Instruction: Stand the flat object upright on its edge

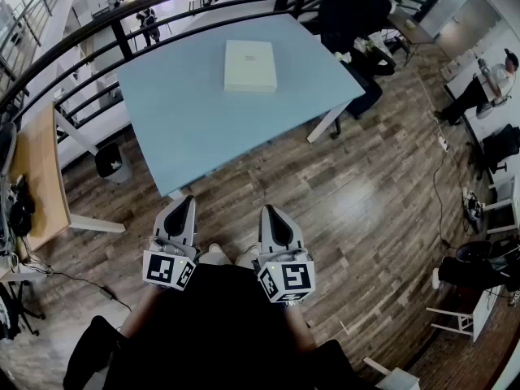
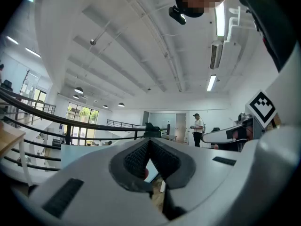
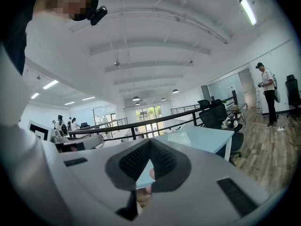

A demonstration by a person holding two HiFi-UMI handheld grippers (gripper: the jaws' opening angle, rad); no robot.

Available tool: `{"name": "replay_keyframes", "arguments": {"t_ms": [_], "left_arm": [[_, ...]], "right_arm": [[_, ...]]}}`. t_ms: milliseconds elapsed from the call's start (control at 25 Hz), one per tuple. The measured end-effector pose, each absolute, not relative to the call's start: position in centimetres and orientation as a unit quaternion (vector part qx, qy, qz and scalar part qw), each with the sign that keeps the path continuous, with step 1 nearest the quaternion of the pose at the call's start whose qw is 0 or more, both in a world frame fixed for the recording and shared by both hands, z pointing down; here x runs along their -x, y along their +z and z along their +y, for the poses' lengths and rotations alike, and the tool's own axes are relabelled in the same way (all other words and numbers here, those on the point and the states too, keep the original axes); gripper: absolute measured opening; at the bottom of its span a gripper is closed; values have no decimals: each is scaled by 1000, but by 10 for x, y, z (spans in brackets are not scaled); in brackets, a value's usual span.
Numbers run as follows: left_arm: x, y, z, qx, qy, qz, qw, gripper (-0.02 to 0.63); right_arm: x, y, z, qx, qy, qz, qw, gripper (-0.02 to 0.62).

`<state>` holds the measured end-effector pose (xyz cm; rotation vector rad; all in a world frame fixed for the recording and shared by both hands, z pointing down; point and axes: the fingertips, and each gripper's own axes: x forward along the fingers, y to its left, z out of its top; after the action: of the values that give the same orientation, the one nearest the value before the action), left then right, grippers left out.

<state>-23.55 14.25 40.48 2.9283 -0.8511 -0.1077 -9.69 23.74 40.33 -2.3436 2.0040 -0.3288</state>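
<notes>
Flat white box [image 1: 249, 65] lies flat on the pale blue surface [image 1: 187, 124], toward its far side, at 12 o'clock from the person. Left claw [image 1: 184, 203] and right claw [image 1: 271, 211] sit side by side close to the body, at 6 o'clock in the head view, over wood floor [image 1: 366, 201], well apart from the box. Both claws are pinched together, empty, tips toward 12. Dark railing [image 1: 122, 43] curves beyond the surface.
</notes>
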Motion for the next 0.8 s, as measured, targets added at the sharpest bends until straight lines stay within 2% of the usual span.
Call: {"name": "replay_keyframes", "arguments": {"t_ms": [320,800], "left_arm": [[236,400,147,-960,-21,-279,-19,3],[248,407,136,-960,-17,-279,5,3]], "right_arm": [[99,403,237,756,-107,645,20,8],[108,406,227,753,-112,647,35,8]]}}
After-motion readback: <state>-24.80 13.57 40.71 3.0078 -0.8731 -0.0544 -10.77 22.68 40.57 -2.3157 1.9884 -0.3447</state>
